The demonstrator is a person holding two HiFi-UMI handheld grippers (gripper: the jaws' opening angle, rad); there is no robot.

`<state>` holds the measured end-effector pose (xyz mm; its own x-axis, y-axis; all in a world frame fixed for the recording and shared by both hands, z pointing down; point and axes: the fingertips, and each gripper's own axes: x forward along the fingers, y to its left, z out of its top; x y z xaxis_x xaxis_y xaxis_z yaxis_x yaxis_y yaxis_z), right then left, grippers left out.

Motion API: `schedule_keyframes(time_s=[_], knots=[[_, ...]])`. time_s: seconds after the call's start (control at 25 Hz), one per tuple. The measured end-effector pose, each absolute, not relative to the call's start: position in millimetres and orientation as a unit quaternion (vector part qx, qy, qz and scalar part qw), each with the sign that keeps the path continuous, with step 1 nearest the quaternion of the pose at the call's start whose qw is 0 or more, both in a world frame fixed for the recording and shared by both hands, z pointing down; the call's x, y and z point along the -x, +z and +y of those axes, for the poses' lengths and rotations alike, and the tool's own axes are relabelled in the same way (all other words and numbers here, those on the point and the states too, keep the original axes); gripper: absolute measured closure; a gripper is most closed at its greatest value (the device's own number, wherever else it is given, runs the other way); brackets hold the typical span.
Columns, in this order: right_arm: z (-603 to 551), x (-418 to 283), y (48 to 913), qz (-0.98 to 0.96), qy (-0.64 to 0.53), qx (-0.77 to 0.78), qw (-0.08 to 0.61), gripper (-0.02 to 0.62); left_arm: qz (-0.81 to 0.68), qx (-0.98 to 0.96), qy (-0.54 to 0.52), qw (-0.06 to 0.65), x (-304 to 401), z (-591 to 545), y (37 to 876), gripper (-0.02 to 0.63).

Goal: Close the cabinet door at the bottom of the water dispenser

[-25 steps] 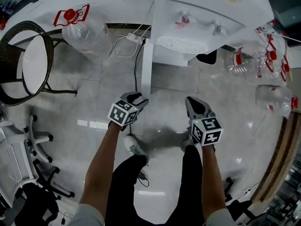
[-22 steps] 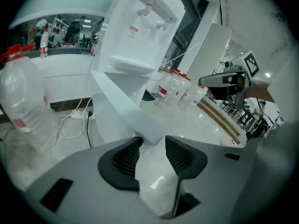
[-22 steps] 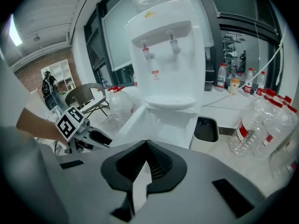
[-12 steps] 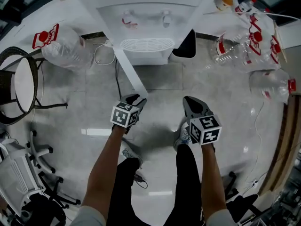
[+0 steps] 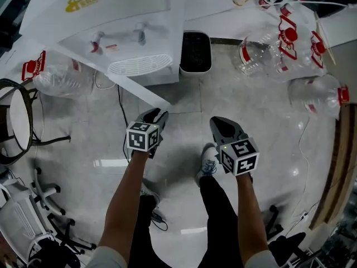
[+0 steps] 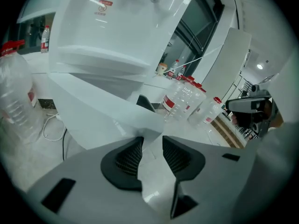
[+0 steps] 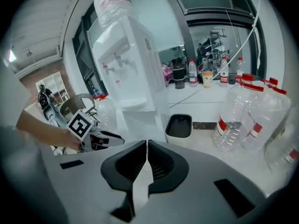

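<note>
You are holding the left gripper (image 5: 158,115) just below the centre of the head view, its tip sitting right at the free end of the door (image 5: 142,89). The door is standing open, running as a white panel from the foot of the dispenser (image 5: 128,21) at the upper left down toward the middle of the frame. In the left gripper view the fingers (image 6: 128,155) are standing narrowly apart with floor showing through the gap. The door's (image 6: 93,111) corner is lying just above that gap, and you cannot tell whether it is touching them.

You are holding the right gripper (image 5: 218,123) right of centre, over bare floor and apart from the door. In its own view its fingers (image 7: 126,164) are pressing together, leaving only a thin slit with nothing in it.

A black bin (image 5: 195,52) is standing just right of the dispenser at the top of the head view. Clear bottles (image 5: 279,43) are lying at the upper right, and one more bottle (image 5: 56,77) is lying at the left edge, above a chair (image 5: 11,116).
</note>
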<state>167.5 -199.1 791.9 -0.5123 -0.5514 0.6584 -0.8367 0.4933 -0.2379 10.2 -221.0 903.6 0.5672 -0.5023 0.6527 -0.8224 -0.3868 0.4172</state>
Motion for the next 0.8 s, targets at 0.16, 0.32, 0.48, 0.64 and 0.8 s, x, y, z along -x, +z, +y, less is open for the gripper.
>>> schedule_keyframes(time_s=[0.16,0.32,0.48,0.64,0.8], knots=[[-220.4,-182.4,792.6,-0.837,0.258,-0.408,0.259,0.568,-0.422,-0.800,0.211,0.372,-29.2,-246.1,906.8,0.454],[-238.7,-187.8,783.5,-0.857,0.229,-0.383,0.259,0.569,-0.435,-0.789,0.196,0.388,-40.1,-268.1,912.8,0.454],[-259.2,-199.8,778.9,-0.861,0.214,-0.388,0.248,0.569,-0.459,-0.766,0.170,0.417,-44.0,-288.6,918.6,0.454],[-274.0,-210.1,784.8,-0.859,0.210,-0.395,0.250,0.569,-0.474,-0.759,0.164,0.416,-44.0,-309.9,923.9,0.454],[-286.3,-219.8,793.2,-0.858,0.207,-0.395,0.254,0.569,-0.480,-0.761,0.160,0.407,-49.1,-329.5,926.0,0.454]])
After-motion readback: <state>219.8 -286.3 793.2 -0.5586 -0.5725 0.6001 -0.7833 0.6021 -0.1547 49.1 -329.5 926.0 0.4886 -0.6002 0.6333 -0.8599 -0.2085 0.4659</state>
